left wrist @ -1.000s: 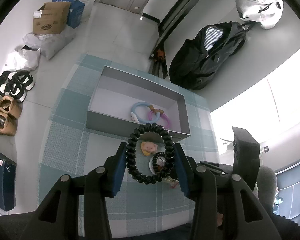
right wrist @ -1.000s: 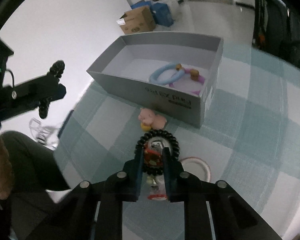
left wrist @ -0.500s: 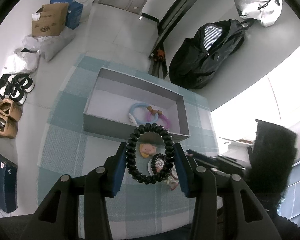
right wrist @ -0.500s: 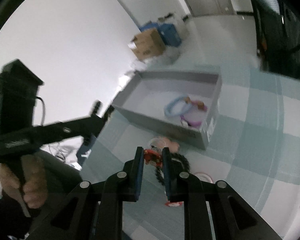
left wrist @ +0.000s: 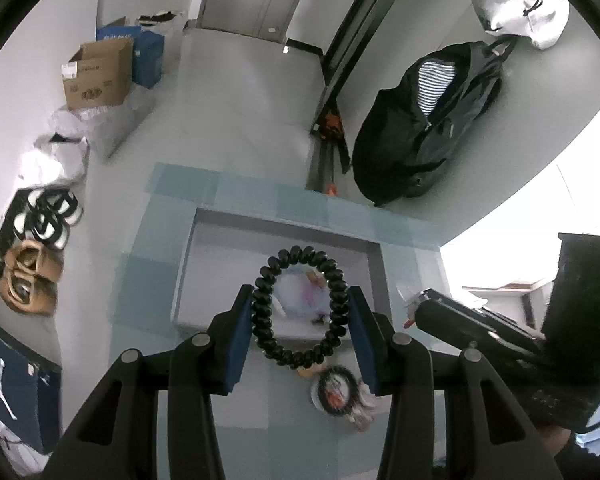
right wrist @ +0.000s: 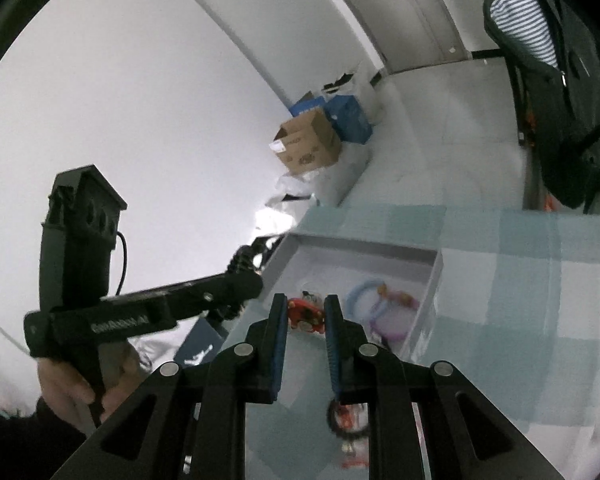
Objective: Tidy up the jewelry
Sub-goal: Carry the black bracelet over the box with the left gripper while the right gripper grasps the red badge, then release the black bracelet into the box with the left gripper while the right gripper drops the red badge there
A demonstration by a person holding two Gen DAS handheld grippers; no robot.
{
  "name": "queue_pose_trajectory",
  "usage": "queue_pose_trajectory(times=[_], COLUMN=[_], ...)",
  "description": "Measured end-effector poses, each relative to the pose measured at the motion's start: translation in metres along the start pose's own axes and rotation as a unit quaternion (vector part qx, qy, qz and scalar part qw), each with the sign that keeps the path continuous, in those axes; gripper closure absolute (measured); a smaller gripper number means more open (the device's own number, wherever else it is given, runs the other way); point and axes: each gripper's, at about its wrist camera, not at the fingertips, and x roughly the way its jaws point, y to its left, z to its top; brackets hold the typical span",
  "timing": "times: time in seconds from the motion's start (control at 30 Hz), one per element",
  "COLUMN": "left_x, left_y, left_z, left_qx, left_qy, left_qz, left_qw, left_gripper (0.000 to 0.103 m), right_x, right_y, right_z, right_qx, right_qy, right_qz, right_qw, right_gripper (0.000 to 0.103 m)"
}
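Our left gripper pinches a black coiled hair tie, springy loop, above the grey cardboard box. Our right gripper pinches a small red glossy charm over that box's front edge.

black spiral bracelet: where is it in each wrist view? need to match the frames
Left wrist: black spiral bracelet sits at centre, clamped between the left gripper fingers, in front of the grey box.
Right wrist: seen edge-on at mid-left, at the tip of the left gripper.
Shared landmark: the grey box holding pastel rings.
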Motion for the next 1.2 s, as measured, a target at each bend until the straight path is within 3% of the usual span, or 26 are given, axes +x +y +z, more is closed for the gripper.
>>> queue_pose_trajectory(times=[0.6,1.07,1.13,1.2], left_x=[0.048,0.06,0.058,0.057], left_y=[0.016,0.025,0.026,0.027], left_z=[0.018,0.021,0.022,0.022], left_qx=[-0.017,-0.056,-0.061,-0.066], left_qy=[0.048,0.059,0.054,0.054], left_qz=[0.008,-0.034,-0.044,-0.05], left_qw=[0.9987,0.9961,0.9957,0.9951], left_gripper=[0.063,0.063,0.06,0.056], right_x=[0.043,0.051,0.05,0.047], right_y=[-0.037,-0.045,-0.046,-0.048], right_z=[0.024,0.028,0.028,0.029], right_qx=[0.037,0.053,0.052,0.055], right_qy=[0.035,0.048,0.044,0.037], right_qz=[-0.002,-0.01,-0.015,-0.018], right_qw=[0.999,0.997,0.998,0.998], right_gripper=[0.086,0.083,0.081,0.067])
